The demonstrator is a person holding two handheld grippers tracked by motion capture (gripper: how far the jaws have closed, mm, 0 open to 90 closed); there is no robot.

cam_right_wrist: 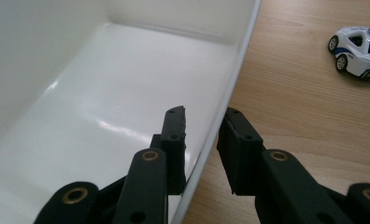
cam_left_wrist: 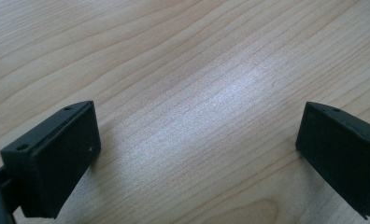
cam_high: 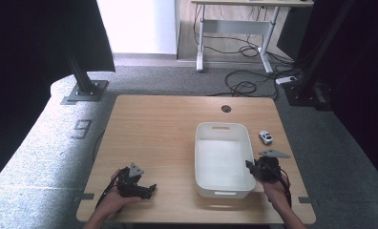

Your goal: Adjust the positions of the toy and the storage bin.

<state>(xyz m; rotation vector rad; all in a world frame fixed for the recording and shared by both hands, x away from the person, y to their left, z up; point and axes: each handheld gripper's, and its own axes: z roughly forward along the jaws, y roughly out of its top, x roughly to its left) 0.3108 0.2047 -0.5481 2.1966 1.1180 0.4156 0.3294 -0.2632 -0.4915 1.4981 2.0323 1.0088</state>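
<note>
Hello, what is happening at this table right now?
A person works at a wooden table with a gripper in each hand. The right gripper is shut on the right wall of an empty white bin, one of its fingers inside and the other outside. The left gripper is open, with bare table between its fingers. A small white toy car stands on the table to the right of the bin, apart from it.
</note>
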